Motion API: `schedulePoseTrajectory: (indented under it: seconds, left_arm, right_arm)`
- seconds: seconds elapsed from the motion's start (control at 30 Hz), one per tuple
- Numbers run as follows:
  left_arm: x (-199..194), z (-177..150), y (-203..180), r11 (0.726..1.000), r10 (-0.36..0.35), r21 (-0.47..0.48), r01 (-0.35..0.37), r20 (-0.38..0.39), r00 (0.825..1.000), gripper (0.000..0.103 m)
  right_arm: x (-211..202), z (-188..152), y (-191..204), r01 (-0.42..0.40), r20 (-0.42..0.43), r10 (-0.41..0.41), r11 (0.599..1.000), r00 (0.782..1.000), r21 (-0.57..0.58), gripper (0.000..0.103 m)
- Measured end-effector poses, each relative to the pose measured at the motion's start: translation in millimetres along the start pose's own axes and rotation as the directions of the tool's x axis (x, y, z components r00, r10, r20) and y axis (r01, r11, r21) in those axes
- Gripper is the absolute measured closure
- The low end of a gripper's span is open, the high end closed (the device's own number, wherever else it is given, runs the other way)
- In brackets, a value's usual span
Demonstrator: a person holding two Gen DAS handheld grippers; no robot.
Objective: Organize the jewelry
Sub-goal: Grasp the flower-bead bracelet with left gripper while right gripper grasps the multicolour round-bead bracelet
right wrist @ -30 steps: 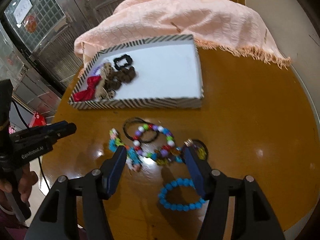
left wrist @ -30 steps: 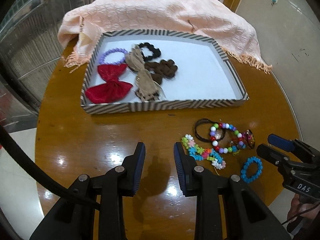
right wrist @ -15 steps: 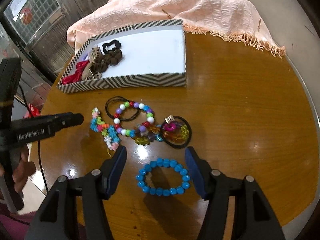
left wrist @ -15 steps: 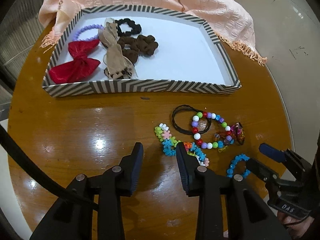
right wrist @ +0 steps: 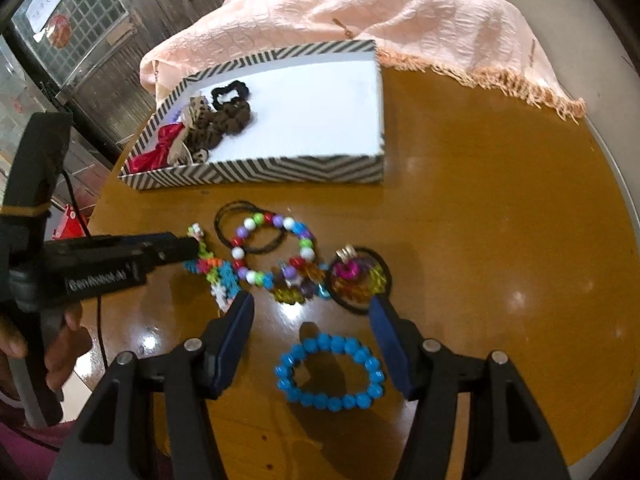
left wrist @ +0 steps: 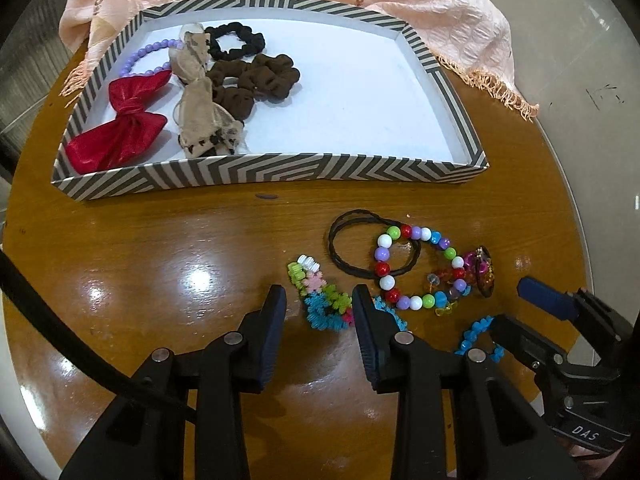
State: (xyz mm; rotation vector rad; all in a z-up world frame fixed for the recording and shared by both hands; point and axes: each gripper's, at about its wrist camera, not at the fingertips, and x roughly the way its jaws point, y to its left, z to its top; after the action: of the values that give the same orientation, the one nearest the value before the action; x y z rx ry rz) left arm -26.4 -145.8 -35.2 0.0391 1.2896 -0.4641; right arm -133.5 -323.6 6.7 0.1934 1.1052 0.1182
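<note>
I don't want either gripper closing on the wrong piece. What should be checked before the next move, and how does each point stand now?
1. Right gripper open: ok, fingers wide apart.
2. Blue bead bracelet between the right fingers: ok, it lies flat on the table inside the gap, apart from the other pieces.
3. Left gripper open: ok.
4. Only one piece between the left fingers: not ok, the flower bracelet runs under the right-hand finger and ends close to the colourful bead bracelet.
5. Free room in the striped tray: ok, its right half is bare.
6. Fingers down at table height: cannot tell.
</note>
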Motion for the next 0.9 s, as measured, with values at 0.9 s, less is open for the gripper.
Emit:
schedulePoseTrajectory:
  seconds: [0.9]
  left_arm:
    - [15.0, 2.9, -1.7, 1.000, 0.014, 0.016, -0.014, 0.006, 1.000, 0.085]
  right_arm:
    - [64.8, 45.6, 18.6, 0.021, -0.143, -0.062, 0.962, 0.988, -0.271, 0.077]
